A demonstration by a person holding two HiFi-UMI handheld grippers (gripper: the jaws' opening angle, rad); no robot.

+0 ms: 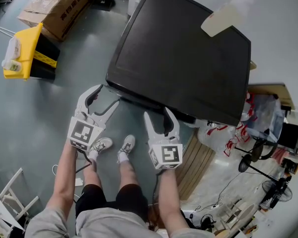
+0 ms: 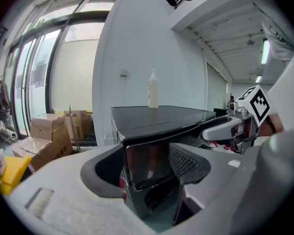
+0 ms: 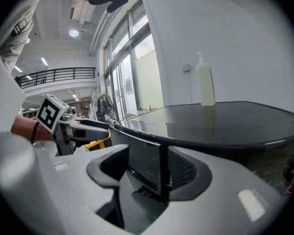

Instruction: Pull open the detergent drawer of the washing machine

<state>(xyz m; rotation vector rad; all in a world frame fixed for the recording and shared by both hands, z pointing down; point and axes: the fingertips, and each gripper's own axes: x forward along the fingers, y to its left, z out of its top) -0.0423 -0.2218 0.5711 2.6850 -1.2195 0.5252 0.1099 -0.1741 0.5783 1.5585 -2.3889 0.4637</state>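
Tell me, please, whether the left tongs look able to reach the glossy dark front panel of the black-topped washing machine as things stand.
Probably yes: the left tongs stand open, the glossy dark front panel of the black-topped washing machine shows straight ahead between their jaws, and nothing blocks the gap.

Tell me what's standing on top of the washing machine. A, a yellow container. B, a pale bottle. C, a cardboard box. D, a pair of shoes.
B: a pale bottle stands upright on the black top of the washing machine, while the cardboard boxes and the yellow container sit on the floor.
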